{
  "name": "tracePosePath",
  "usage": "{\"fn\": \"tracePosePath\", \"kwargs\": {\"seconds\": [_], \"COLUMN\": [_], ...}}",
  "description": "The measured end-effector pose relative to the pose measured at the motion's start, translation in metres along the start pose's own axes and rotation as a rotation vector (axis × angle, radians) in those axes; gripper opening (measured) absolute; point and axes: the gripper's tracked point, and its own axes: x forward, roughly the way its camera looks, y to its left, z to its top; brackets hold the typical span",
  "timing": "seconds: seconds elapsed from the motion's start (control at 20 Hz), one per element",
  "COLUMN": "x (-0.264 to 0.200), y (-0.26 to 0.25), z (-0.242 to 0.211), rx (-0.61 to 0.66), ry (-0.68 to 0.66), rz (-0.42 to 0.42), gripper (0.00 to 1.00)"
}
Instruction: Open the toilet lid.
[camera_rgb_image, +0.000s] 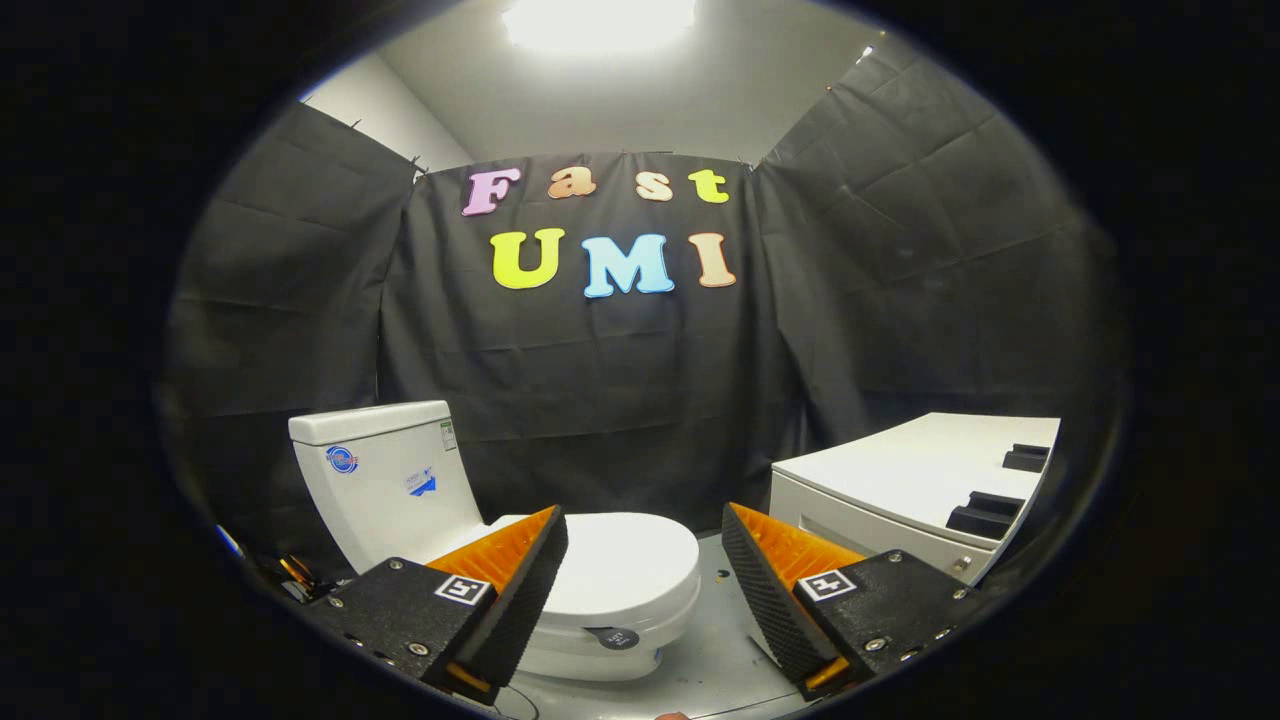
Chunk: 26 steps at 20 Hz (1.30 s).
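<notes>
A white toilet stands ahead and to the left of my fingers, its tank (385, 470) at the back left. Its white lid (625, 565) lies flat and closed over the bowl, with the front edge just ahead of the gap between the fingers. My gripper (645, 535) is open, with nothing between the fingers. The left finger (520, 590) covers the lid's left part. The right finger (770, 590) sits to the right of the bowl, apart from it.
A white cabinet (900, 490) with black blocks (985, 515) on its top stands to the right, beyond the right finger. Grey floor (715, 650) runs between the toilet and the cabinet. Black cloth walls close in behind. Small items (295, 575) lie on the floor left of the tank.
</notes>
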Motion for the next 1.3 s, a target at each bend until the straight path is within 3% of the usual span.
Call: {"fn": "tracePosePath", "kwargs": {"seconds": [0.95, 1.3], "x": [0.002, 0.012], "y": [-0.002, 0.003], "z": [-0.014, -0.04], "rx": [0.03, 0.206], "ry": [0.034, 0.117], "rz": [0.001, 0.057], "gripper": [0.96, 0.96]}}
